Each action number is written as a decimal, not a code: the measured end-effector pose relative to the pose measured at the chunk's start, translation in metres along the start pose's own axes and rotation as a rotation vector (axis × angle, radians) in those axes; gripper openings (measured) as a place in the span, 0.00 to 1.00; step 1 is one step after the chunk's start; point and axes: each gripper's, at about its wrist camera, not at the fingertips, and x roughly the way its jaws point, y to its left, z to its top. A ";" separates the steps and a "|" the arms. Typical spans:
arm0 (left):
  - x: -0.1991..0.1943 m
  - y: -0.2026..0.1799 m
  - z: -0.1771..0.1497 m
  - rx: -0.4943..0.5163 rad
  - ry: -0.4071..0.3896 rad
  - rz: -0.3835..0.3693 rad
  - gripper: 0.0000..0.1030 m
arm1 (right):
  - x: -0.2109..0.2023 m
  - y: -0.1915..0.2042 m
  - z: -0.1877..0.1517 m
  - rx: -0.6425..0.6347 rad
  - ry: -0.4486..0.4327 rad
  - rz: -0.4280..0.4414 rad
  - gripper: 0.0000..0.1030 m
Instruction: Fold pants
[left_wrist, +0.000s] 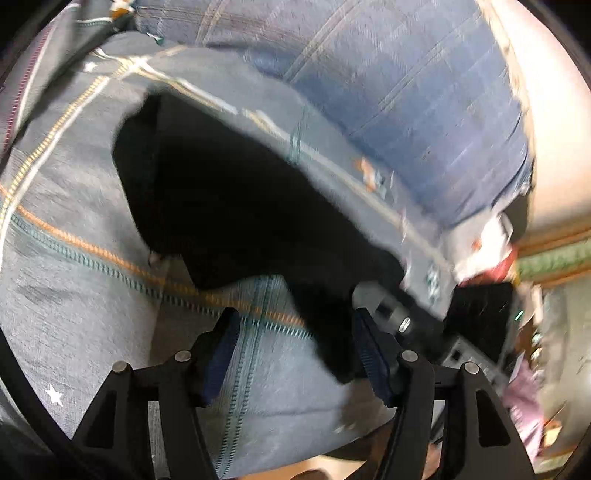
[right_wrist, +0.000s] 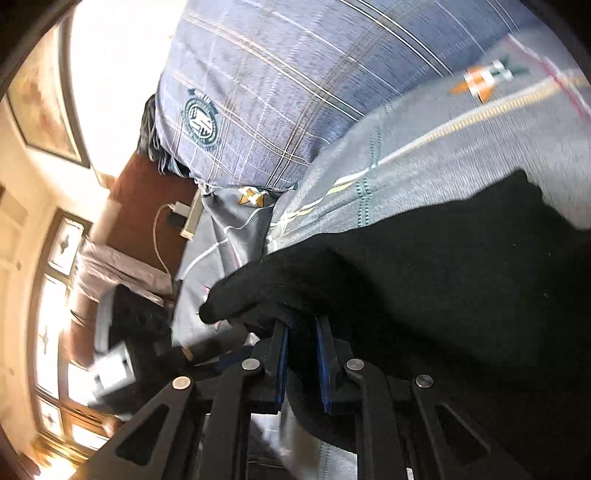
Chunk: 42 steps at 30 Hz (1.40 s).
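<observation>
Black pants (left_wrist: 236, 199) lie spread on a grey bedspread (left_wrist: 74, 295) with stitched stripes and small stars. My left gripper (left_wrist: 295, 321) hovers over the near edge of the pants. It is open, with a fold of black cloth just inside the right finger (left_wrist: 373, 354) and bedspread showing between the pads. In the right wrist view the pants (right_wrist: 443, 277) fill the lower right. My right gripper (right_wrist: 303, 330) is shut on a bunched edge of the pants, the blue pads pinching the cloth. One corner of the pants sticks out to the left of the fingers.
A blue plaid pillow (left_wrist: 406, 92) (right_wrist: 277, 92) lies at the head of the bed, beyond the pants. Beside the bed stands a brown wooden surface (right_wrist: 147, 206) with a charger and white cable (right_wrist: 177, 210). Cluttered furniture is blurred at the right edge of the left wrist view.
</observation>
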 end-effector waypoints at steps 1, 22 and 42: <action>0.002 0.002 -0.001 -0.011 0.007 0.002 0.62 | 0.000 -0.001 0.000 0.007 0.003 0.002 0.15; -0.020 0.042 0.030 -0.230 -0.198 -0.201 0.61 | 0.027 -0.007 -0.011 0.007 0.155 -0.009 0.15; -0.083 0.045 -0.037 -0.218 -0.381 -0.062 0.12 | 0.055 0.077 -0.063 -0.495 0.187 -0.328 0.18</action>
